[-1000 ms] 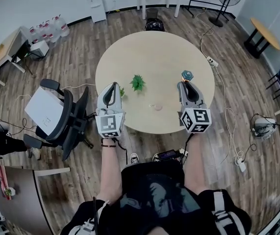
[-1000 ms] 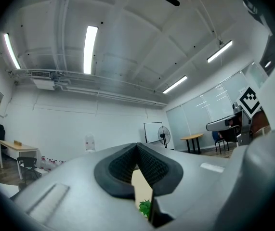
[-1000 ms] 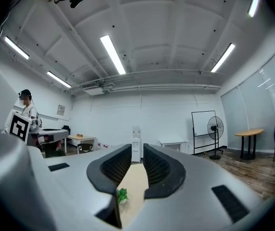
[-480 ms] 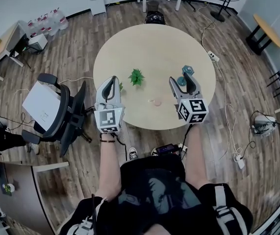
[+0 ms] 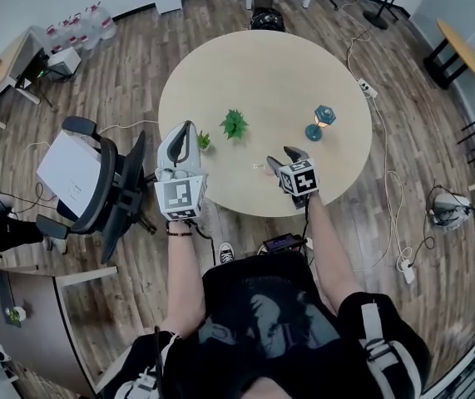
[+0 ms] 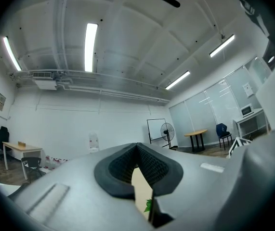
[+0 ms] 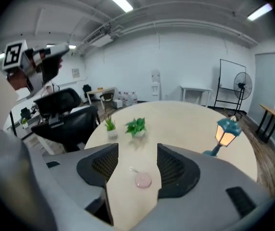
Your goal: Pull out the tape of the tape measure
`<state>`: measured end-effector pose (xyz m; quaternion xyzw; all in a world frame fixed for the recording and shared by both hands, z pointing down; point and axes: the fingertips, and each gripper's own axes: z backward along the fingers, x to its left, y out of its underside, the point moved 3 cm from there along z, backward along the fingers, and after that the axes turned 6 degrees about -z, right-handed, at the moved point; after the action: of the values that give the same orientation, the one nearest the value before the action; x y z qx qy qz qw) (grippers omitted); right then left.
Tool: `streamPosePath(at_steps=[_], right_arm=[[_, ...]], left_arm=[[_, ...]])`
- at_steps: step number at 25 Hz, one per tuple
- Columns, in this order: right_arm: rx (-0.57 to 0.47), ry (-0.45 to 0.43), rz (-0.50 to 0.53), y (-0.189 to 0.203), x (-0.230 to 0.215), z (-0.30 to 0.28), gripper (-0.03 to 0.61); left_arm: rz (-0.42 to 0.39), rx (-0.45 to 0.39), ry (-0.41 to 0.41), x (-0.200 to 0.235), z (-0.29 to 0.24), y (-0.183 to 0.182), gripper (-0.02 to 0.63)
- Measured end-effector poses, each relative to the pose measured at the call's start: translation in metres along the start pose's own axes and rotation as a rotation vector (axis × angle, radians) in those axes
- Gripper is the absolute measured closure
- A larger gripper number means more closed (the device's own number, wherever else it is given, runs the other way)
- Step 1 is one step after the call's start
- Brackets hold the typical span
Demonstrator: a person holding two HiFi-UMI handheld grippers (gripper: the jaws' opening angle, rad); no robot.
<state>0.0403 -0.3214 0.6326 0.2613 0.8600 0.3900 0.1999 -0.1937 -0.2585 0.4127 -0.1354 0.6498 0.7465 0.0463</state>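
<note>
Tape measure (image 7: pixel 143 180) now faces lowered right gripper's (image 7: pixel 136 154) just-opened, empty jaws; left gripper's (image 6: pixel 137 150) stay closed.

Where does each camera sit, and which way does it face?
Head view: on the person's head, down at the table; arms, left gripper, right gripper show.
Left gripper view: on that gripper, level toward a wall; shut jaws show.
Right gripper view: on that gripper, down at the tape measure; jaws, just opening, show.
Head and right gripper views share the lamp.
</note>
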Motion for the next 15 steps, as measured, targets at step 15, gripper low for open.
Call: streamPosePath(at_steps=[15], right_arm=[[0.508, -0.013, 0.053, 0.120, -0.017, -0.101, 0.314]], left_arm=[[-0.023, 0.006, -0.031, 0.012, -0.007, 0.006, 0.612]])
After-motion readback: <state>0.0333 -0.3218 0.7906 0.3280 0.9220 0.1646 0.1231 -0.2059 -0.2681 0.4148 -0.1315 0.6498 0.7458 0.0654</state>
